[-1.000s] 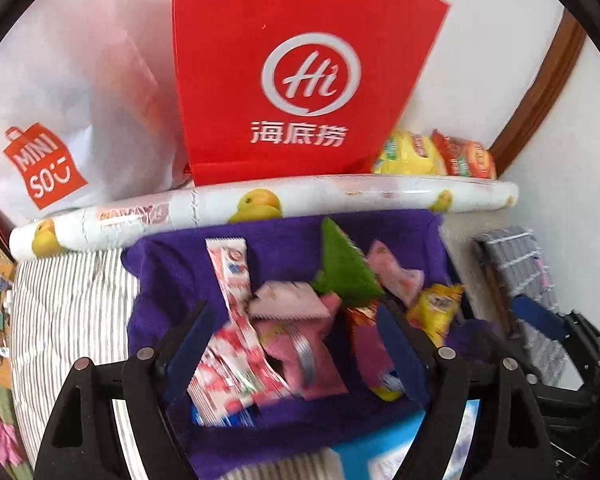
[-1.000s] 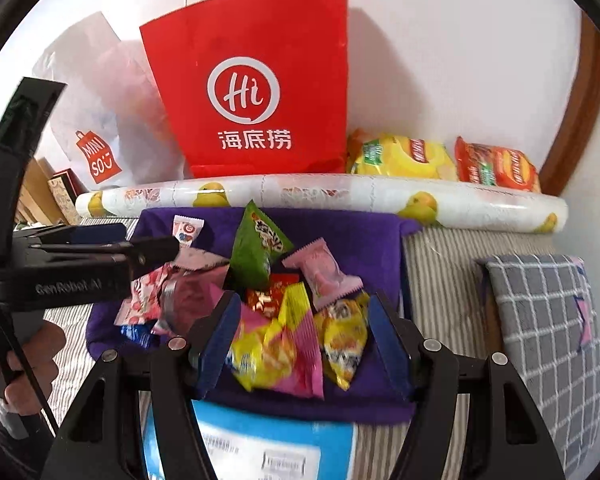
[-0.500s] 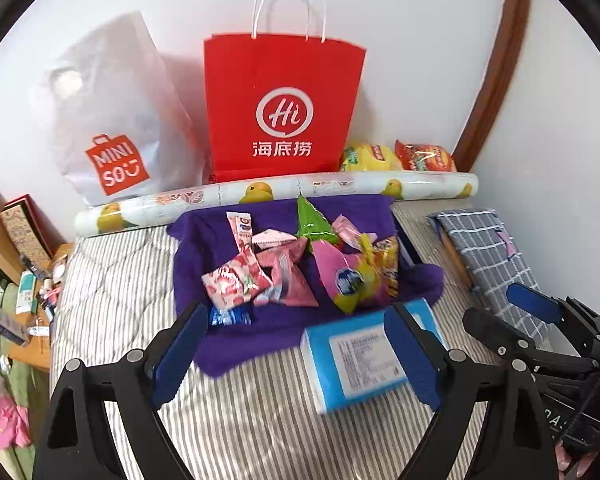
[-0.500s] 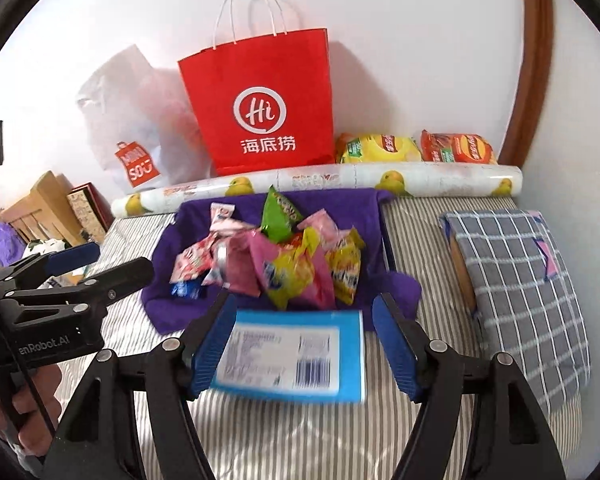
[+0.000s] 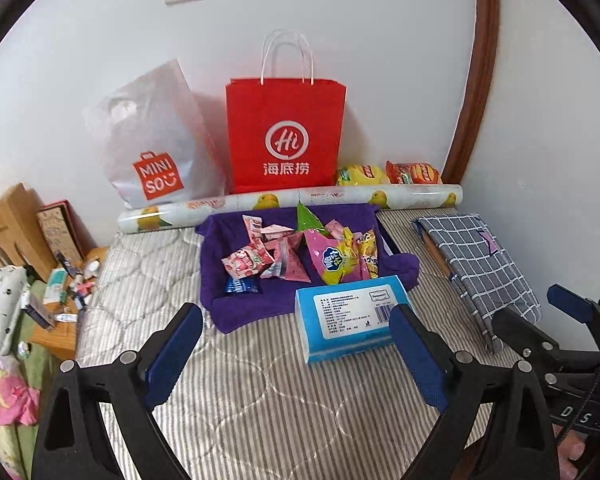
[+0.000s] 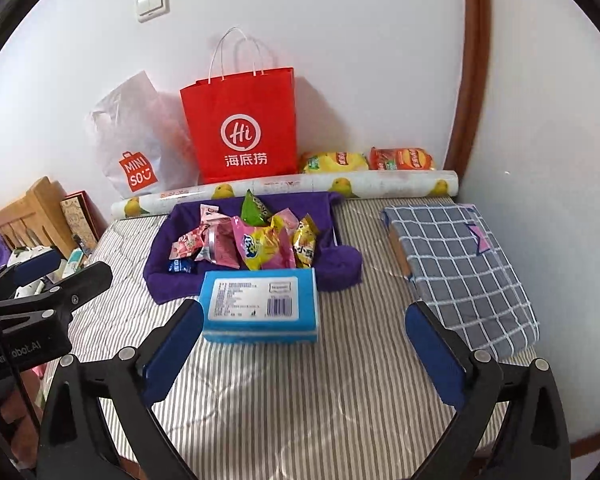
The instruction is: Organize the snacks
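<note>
A pile of snack packets [image 5: 300, 252] [image 6: 252, 240] lies on a purple cloth [image 5: 260, 300] [image 6: 160, 276] on the striped bed. A blue box [image 5: 350, 316] [image 6: 260, 304] sits just in front of the cloth. My left gripper [image 5: 296, 340] is open and empty, held back above the mattress short of the box. My right gripper [image 6: 304, 336] is open and empty, also short of the box. Each gripper shows at the edge of the other's view.
A red paper bag [image 5: 286, 136] and a white plastic bag [image 5: 152, 144] lean on the wall behind a patterned roll [image 5: 292, 204]. Two chip bags [image 5: 388, 174] lie behind the roll. A checked folded cloth [image 5: 476, 264] lies right. A cluttered nightstand [image 5: 56, 300] stands left.
Both grippers have pulled back and up from the snack pile, so the whole bed and wall now show. The snacks and box have not moved.
</note>
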Motion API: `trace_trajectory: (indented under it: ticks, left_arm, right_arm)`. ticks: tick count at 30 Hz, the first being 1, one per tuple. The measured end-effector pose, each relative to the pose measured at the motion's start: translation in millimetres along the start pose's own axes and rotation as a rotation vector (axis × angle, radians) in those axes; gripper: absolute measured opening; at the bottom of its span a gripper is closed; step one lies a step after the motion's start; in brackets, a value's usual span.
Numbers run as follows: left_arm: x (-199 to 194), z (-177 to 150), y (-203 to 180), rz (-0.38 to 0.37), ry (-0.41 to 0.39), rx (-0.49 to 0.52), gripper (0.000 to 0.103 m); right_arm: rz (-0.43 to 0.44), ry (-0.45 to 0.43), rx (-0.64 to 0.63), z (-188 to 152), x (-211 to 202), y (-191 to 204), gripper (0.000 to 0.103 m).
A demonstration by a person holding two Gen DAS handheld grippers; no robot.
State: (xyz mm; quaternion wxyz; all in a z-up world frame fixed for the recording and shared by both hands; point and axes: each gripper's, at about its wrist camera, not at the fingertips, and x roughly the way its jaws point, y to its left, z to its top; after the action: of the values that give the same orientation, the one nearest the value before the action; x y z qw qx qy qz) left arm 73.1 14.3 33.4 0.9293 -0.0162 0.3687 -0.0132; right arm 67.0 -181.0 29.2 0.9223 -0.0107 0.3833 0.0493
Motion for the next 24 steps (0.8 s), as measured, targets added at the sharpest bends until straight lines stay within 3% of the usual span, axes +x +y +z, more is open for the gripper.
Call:
trace_trajectory:
  ticks: [9, 24]
  left_arm:
    - [-31.8, -10.9, -7.8, -0.005, -0.038, 0.001, 0.095]
    - [-46.5, -15.1, -12.3, 0.003, -0.053, 0.000, 0.095]
  right_arm:
    - [0.013, -0.030, 0.024, -14.0, -29.5, -6.7, 0.100]
    - [0.017, -0.054, 0.035, -20.1, -48.6, -8.6, 0.100]
